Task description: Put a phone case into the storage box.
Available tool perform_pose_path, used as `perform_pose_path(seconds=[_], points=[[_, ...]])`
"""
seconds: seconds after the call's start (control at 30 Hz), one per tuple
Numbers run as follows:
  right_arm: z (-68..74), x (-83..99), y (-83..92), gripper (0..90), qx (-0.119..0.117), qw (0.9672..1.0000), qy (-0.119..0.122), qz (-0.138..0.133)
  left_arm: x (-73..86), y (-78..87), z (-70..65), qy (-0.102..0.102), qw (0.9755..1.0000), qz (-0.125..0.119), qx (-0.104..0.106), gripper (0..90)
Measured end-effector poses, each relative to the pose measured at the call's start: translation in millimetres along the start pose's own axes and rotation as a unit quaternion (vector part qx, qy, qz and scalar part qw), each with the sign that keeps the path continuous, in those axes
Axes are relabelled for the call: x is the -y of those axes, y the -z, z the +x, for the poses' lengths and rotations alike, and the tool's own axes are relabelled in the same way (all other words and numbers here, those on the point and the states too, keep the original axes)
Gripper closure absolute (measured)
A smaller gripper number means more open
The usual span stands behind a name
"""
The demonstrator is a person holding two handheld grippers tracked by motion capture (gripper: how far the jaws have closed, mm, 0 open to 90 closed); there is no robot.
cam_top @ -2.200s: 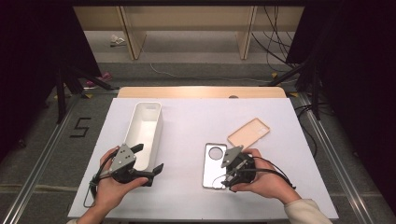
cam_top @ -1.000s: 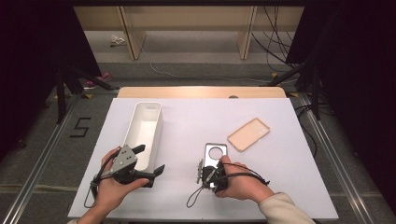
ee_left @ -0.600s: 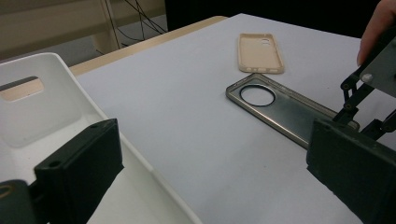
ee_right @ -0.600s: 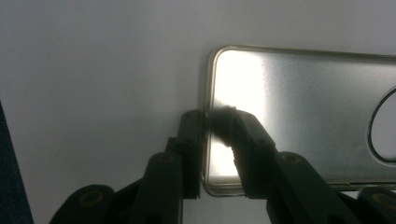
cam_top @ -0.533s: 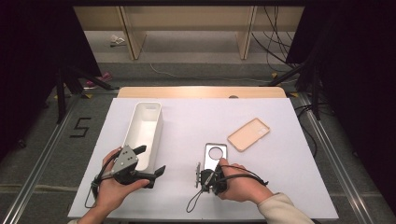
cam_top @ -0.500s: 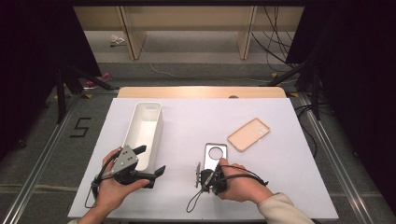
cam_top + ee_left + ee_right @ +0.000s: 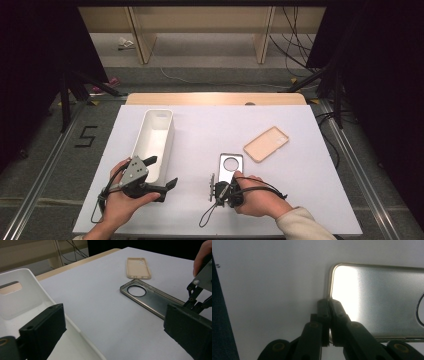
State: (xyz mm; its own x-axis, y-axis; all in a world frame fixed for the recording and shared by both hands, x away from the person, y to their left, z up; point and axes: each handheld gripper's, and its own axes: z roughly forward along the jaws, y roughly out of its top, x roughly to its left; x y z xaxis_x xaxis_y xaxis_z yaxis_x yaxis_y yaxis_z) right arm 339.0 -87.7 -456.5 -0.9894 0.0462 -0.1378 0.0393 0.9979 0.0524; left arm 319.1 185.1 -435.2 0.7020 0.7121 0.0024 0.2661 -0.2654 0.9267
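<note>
Right gripper (image 7: 328,302) has just closed, fingers clamped on the near edge of the clear, metallic-rimmed phone case (image 7: 382,300) lying flat on the white worktop (image 7: 200,135). Thin pinch, so it could slip on lifting. Left gripper (image 7: 150,175) fingers apart, empty.

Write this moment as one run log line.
right gripper: just closed, shut on clear phone case edge | left gripper: open, idle beside white bin

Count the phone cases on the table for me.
2. A clear grey case lies near the table's middle, its near edge pinched by the right gripper. A beige case lies farther back to its right, untouched. None seems hidden.
</note>
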Motion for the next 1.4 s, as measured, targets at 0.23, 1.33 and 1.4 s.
perform_pose_path(seconds=[0.23, 1.33, 1.4], points=[[0.4, 1.2, 1.9, 88.4, -0.005, 1.0000, -0.001, 0.005, 0.3, -0.2, -0.5, 0.000, 1.0000, 0.000, 0.001, 3.9], [-12.5, 42.3, 34.5, 88.9, 0.009, 0.9709, -0.064, -0.231, -3.6, -5.7, -8.2, 0.000, 0.9999, 0.005, 0.015, 7.4], [-12.4, 42.5, 34.8, 88.9, 0.008, 0.9691, -0.066, -0.237, -6.9, -7.1, -10.4, 0.002, 0.9998, 0.002, 0.019, 7.9]])
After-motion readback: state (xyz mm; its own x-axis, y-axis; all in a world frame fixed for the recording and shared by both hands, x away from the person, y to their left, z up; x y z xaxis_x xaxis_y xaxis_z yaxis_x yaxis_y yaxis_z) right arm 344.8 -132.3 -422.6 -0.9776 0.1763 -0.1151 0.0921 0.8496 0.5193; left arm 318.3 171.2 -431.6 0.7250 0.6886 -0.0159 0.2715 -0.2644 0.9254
